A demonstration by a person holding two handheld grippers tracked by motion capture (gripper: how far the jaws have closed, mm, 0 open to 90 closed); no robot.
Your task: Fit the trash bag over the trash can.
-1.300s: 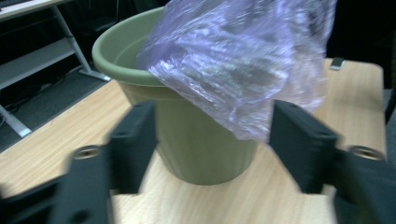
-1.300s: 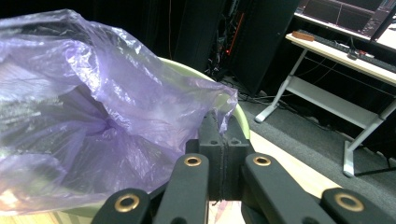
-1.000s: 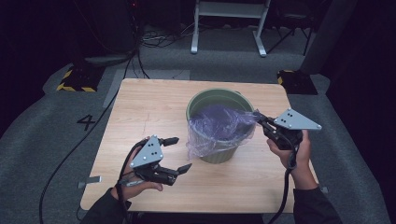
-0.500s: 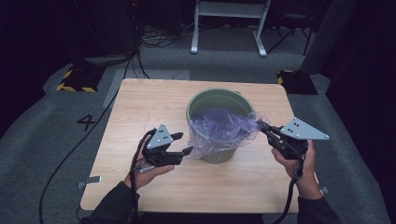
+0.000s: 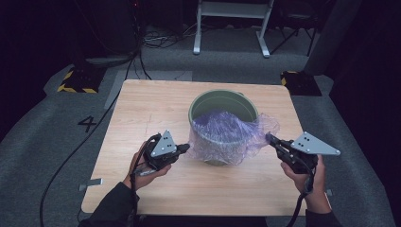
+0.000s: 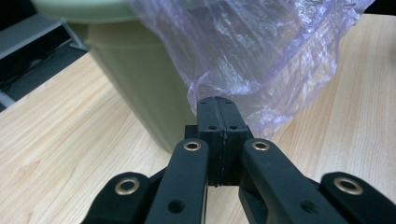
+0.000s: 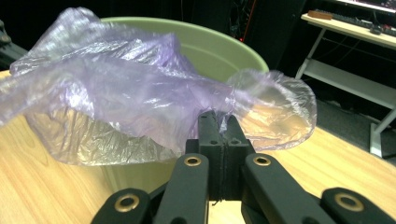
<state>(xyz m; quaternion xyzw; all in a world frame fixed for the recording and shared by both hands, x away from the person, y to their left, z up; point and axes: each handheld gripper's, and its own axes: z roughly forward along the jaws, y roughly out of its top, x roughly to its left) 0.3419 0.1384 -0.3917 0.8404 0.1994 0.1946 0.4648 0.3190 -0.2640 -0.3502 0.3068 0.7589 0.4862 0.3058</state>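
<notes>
A pale green bucket [image 5: 222, 100] stands on the wooden table [image 5: 142, 109]. A thin purple plastic bag [image 5: 227, 135] is draped over its near rim and front wall. My left gripper [image 5: 186, 148] is at the bag's left lower edge; its jaws have just been closing and are now shut on the film. In the left gripper view the jaw tips [image 6: 217, 100] pinch a corner of the bag [image 6: 261, 56] beside the bucket wall [image 6: 135, 79]. My right gripper [image 5: 272, 139] is shut on the bag's right edge. In the right gripper view its tips [image 7: 215, 116] pinch the bag [image 7: 130, 93] in front of the bucket [image 7: 210, 46].
A white metal stand [image 5: 231, 23] is on the floor behind the table. A yellow-and-black striped block [image 5: 75, 80] lies at the left on the grey floor, near a painted number 4 [image 5: 87, 123]. Cables trail across the floor.
My left gripper moved right to the bucket and its jaws closed on the bag's left edge. My right gripper dropped lower and nearer with the bag's right edge in it.
</notes>
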